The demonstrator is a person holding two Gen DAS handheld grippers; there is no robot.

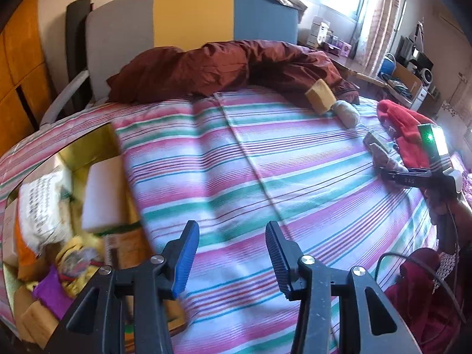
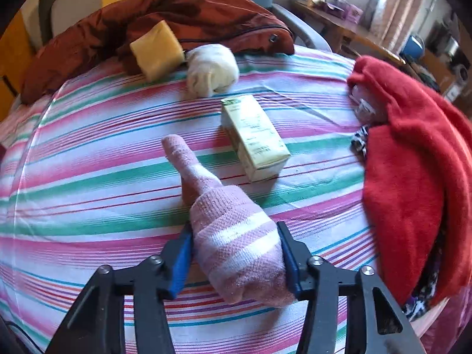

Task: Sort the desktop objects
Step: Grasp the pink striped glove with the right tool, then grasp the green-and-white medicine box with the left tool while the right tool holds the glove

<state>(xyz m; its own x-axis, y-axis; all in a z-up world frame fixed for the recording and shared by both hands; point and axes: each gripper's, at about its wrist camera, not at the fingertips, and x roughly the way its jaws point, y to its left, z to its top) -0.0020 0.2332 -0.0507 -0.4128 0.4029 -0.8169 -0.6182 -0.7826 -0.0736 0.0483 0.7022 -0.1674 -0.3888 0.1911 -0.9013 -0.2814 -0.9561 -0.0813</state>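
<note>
At far left, a gold-lined box (image 1: 97,144) packed with sorted items is seen on the striped sheet (image 1: 265,159). The left gripper (image 1: 231,250) is held wide apart over bare sheet, gripping nothing. The pink striped sock (image 2: 236,244) is clamped between the right gripper (image 2: 236,253) pads, with a small carton (image 2: 253,135) lying just beyond and red cloth (image 2: 413,162) at right.
</note>
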